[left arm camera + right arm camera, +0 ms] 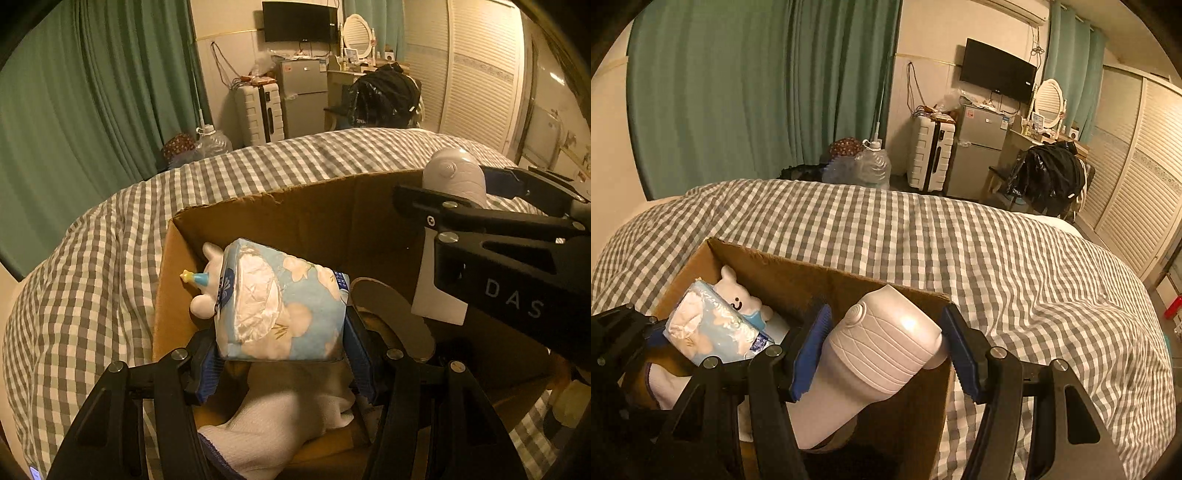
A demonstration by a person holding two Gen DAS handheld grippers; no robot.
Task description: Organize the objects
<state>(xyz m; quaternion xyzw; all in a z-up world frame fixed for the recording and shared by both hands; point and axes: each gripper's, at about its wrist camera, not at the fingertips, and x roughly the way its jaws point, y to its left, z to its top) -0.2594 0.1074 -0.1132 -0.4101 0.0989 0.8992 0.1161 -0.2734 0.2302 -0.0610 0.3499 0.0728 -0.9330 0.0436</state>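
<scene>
While both grippers hover over the cardboard box (pixel 295 206) on the bed (pixel 997 258), we sort.
Our left gripper (pixel 282 354) clamps the tissue pack (pixel 280 302); the right gripper (pixel 886 350) pinches a white bottle (pixel 882 347).

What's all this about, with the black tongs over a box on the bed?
A person is tidying things into a cardboard box on the checked bedspread, using a hand-held gripper in each hand. The left gripper clamps a blue floral tissue pack above the box. The right gripper has a white bottle between its fingers at the box's edge. A white plush toy already lies inside.
</scene>
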